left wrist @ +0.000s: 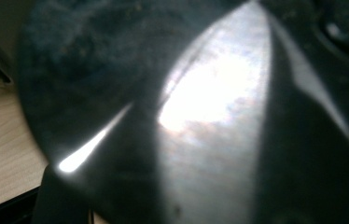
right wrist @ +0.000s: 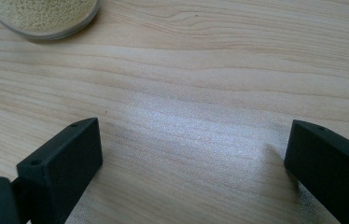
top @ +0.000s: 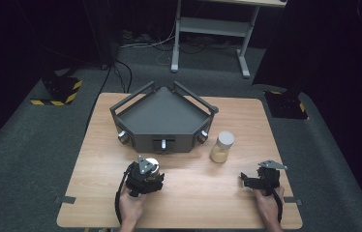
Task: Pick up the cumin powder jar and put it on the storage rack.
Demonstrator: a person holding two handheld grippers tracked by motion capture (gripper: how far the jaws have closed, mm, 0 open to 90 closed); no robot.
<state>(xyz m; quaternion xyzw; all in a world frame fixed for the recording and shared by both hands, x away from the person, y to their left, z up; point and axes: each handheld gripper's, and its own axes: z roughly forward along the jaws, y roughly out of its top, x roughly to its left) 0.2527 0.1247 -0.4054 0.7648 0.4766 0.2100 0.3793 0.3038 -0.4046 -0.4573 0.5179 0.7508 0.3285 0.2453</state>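
My left gripper [top: 151,171] rests on the wooden table [top: 203,203] near its front left, held in a hand, with a round thing with a pale top [top: 153,163] at its tip. In the left gripper view a dark, shiny rounded surface [left wrist: 210,93] sits right against the camera, blurred, and the jaws seem shut on it. My right gripper [top: 244,180] lies at the front right, pointing left, jaws open and wide apart [right wrist: 193,154] over bare wood. A jar of yellowish grains [top: 222,146] with a white lid stands between the two; its base [right wrist: 42,18] shows beyond the right jaws.
A dark grey angular tray [top: 162,113] with raised rails and knobs on its front faces stands at the middle back of the table. Beyond the table are grey carpet, cables, a white desk frame [top: 213,29] and yellow-black striped stand bases [top: 60,89].
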